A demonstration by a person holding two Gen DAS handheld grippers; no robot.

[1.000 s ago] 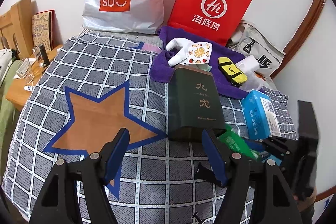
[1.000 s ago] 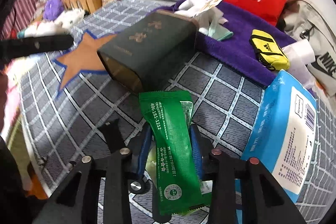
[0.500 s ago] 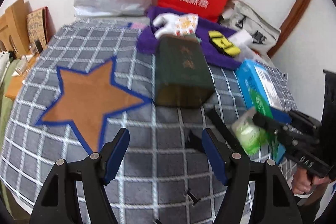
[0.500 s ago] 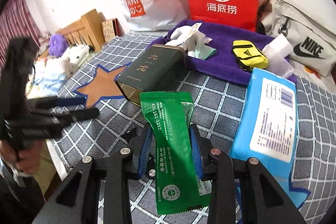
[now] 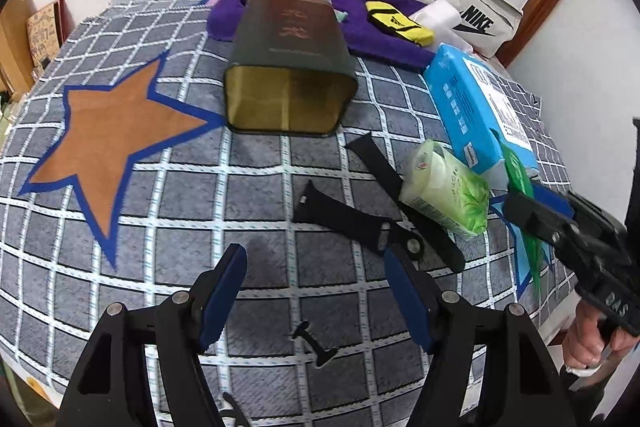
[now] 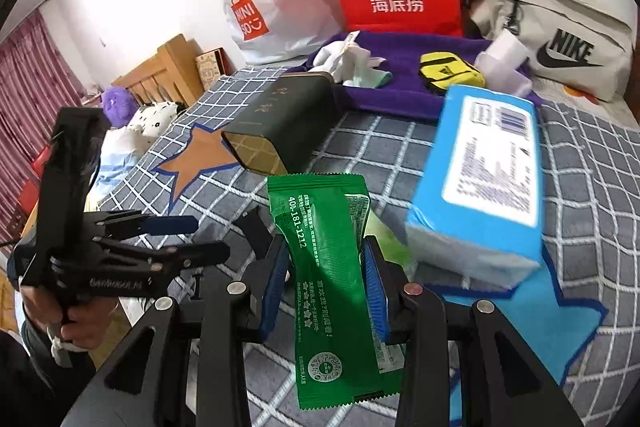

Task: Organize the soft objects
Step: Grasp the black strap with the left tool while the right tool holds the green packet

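One glossy green packet (image 6: 328, 279) is sitting clamped in the right tool (image 6: 326, 287); the left tool (image 5: 316, 303) is gaping wide, holding nothing.

Ahead of my left fingers, the checked star-patterned bedspread (image 5: 168, 239) carries a black watch strap (image 5: 352, 219), green tissue pack (image 5: 448, 191), toppled dark tin (image 5: 288, 63), blue tissue pack (image 5: 472, 107) and purple towel (image 5: 372, 39).

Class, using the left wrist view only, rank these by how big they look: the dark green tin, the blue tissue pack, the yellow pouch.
1. Dark green tin
2. Blue tissue pack: nearly as large; nearness and lens bending make the top two unsure.
3. Yellow pouch: plainly smallest, though farthest.
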